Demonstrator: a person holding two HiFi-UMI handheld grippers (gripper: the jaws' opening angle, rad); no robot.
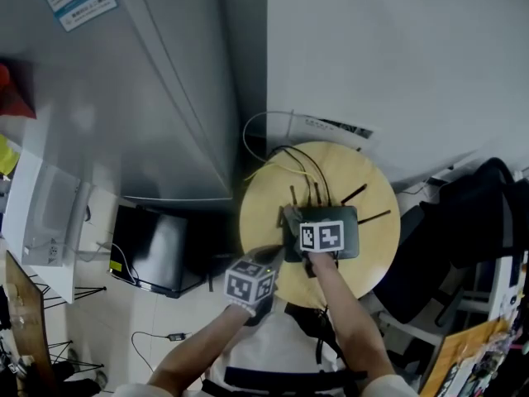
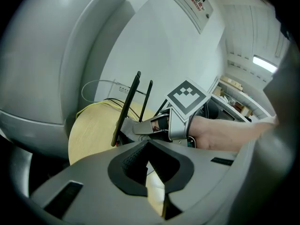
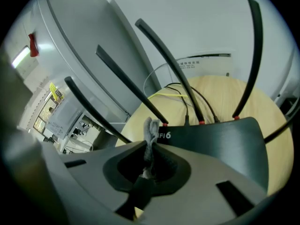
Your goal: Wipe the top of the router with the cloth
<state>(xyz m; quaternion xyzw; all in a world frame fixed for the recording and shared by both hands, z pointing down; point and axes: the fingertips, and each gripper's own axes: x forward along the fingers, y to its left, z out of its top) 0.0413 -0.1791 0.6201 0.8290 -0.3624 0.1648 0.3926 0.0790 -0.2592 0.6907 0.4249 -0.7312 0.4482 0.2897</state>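
**A:** Right gripper view gives us the nearest thing: our right gripper (image 3: 149, 159) is clamped on a tuft of grey cloth (image 3: 151, 130), which sits over the left end of the black router (image 3: 220, 139). We should press the cloth flat and sweep across the top, stopping short of the antennas (image 3: 171, 64).

**B:** Agreed. Our left gripper (image 2: 150, 165) hangs beside the router, slightly parted and empty. We could steady the casing with it. Counts?

**A:** One cloth, one router, at least four antennas, one yellow cable (image 3: 161, 96) behind, and one round table (image 3: 225, 95).
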